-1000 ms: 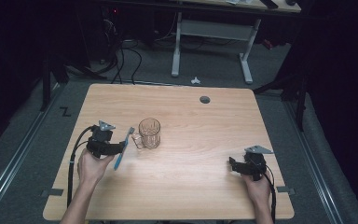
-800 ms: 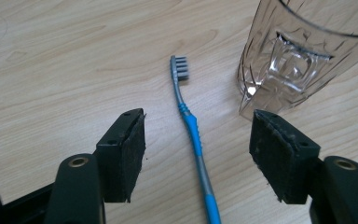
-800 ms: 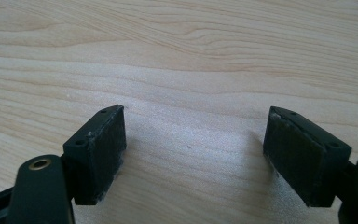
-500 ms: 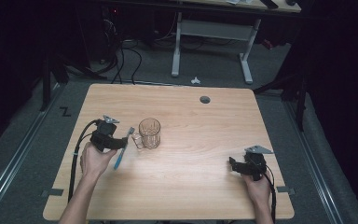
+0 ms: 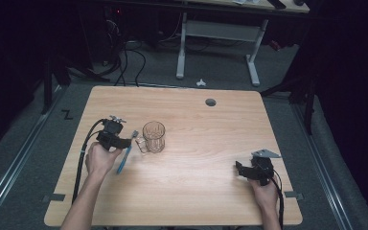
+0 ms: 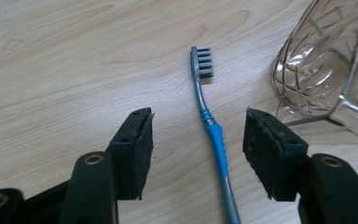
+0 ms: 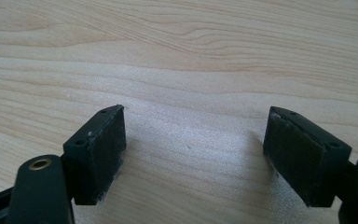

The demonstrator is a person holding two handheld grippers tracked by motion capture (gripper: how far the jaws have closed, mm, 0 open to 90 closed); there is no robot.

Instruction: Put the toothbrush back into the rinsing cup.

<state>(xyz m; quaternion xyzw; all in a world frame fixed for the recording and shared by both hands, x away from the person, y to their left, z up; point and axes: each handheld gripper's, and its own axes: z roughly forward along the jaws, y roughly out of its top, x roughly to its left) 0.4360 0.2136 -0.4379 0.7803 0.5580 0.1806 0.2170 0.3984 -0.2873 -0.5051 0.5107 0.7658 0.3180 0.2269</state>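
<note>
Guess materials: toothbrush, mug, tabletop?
Toothbrush: likely plastic; glossy blue grip with moulded ribs, grey neck and head, dark bristles probably nylon.
Mug: clear and colourless with cut facets and bright highlights; the thick handle suggests glass, though moulded clear plastic can't be ruled out.
Tabletop: light wood grain, smooth satin sheen; whether laminate or real wood can't be told.

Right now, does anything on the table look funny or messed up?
Nothing is spilled or broken. The toothbrush lies flat on the table beside the glass mug rather than in it. The left gripper has just been closing around the handle, its pads not yet touching it.
</note>
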